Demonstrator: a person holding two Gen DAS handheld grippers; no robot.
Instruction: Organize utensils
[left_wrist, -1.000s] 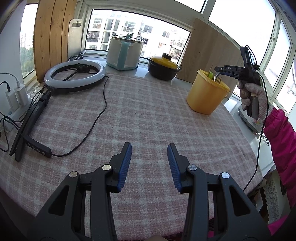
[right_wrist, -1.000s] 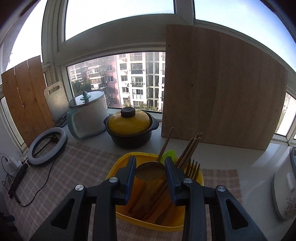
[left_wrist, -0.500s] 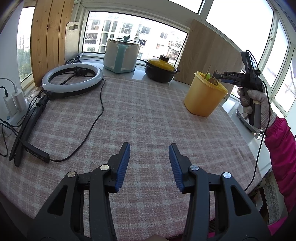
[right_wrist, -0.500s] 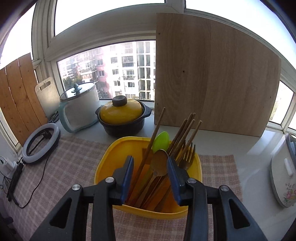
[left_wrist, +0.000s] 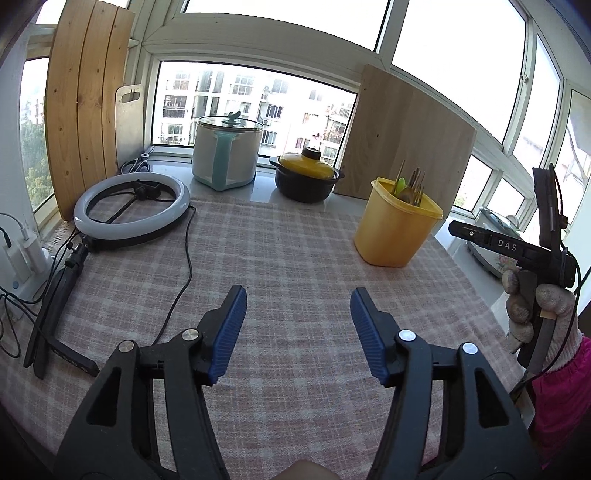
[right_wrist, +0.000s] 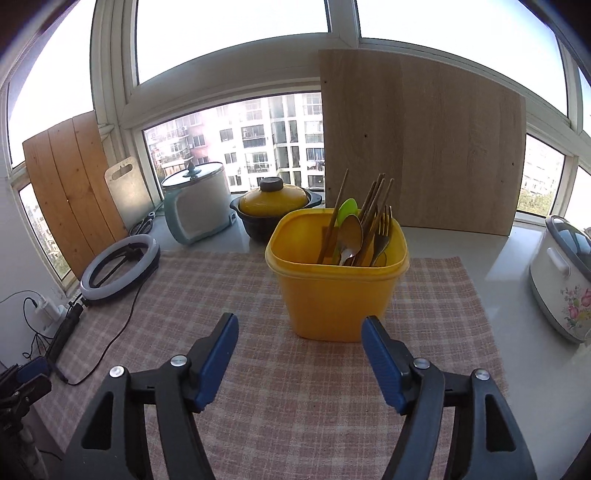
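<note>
A yellow tub (right_wrist: 338, 280) (left_wrist: 395, 229) stands on the checked cloth with the utensils upright inside: a metal spoon (right_wrist: 350, 232), a fork (right_wrist: 382, 230), a green spoon (right_wrist: 347, 208) and several wooden chopsticks (right_wrist: 373, 206). My right gripper (right_wrist: 300, 325) hangs in front of the tub, a little back from it; its jaws are opening and nothing is between them. In the left wrist view that gripper (left_wrist: 458, 227) shows from the side at the right, held by a gloved hand. My left gripper (left_wrist: 298, 295) is over the bare cloth, jaws opening, nothing between them.
A ring light (left_wrist: 131, 208) with its stand and cable lies at the left. A white pot (left_wrist: 225, 155) and a yellow-lidded black pot (left_wrist: 306, 177) stand on the sill. A wooden board (right_wrist: 421, 144) leans behind the tub. A flowered cooker (right_wrist: 561, 280) sits at the right.
My right gripper let go of the metal spoon in the tub, drew back from the tub and opened wide. My left gripper rose a little and opened wider.
</note>
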